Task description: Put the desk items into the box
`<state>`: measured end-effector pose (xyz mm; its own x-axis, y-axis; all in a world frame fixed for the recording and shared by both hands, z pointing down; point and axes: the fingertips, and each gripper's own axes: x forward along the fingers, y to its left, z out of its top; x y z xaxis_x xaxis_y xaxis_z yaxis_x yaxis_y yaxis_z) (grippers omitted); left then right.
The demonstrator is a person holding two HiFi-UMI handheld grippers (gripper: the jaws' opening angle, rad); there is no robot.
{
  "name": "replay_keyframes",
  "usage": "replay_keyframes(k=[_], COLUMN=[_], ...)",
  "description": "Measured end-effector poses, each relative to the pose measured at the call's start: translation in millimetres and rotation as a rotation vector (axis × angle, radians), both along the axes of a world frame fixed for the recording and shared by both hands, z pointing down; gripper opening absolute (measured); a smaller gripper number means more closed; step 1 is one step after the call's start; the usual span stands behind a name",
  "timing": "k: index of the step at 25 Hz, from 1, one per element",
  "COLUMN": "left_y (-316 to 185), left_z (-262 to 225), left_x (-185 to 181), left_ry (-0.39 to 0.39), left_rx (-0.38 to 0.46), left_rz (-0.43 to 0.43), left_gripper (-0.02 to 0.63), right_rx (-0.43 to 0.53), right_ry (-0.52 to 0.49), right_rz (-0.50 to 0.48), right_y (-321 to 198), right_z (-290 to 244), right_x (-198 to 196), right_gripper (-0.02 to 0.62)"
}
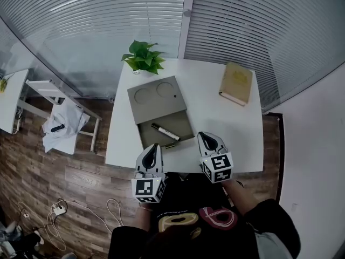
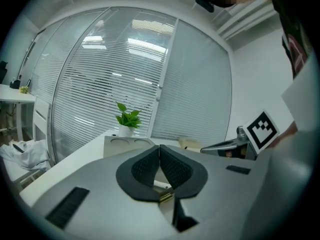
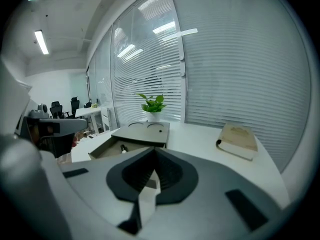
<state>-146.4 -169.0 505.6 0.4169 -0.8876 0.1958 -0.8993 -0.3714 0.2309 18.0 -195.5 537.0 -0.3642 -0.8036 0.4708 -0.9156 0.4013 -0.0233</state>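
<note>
marker [image 2: 161, 185]: in box [image 1: 182, 123], mostly hidden by left gripper [image 2: 159, 147]
brass bit [image 1: 169, 145]: box's near edge, too small to identify

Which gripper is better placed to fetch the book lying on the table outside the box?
Probably the right gripper: the book lies at the table's far right, on its side with bare table between. The left gripper sits before the box. Both are shut, empty.
</note>
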Motion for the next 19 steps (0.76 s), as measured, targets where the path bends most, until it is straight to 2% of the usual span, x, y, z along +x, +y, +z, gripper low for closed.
replay_keyframes(k=[19], left_y=[4.4], left_z=[6.2], left_x=[-8.1], left_ry=[0.006], left_rx=[-0.012], left_rz=[-0.02], left_gripper=[0.018], right_rx=[0.03], right_ry=[0.01], right_rz=[0.003], right_y=[-1.6], right_z=[0.6], right_x=[-2.8], right_gripper=[0.008])
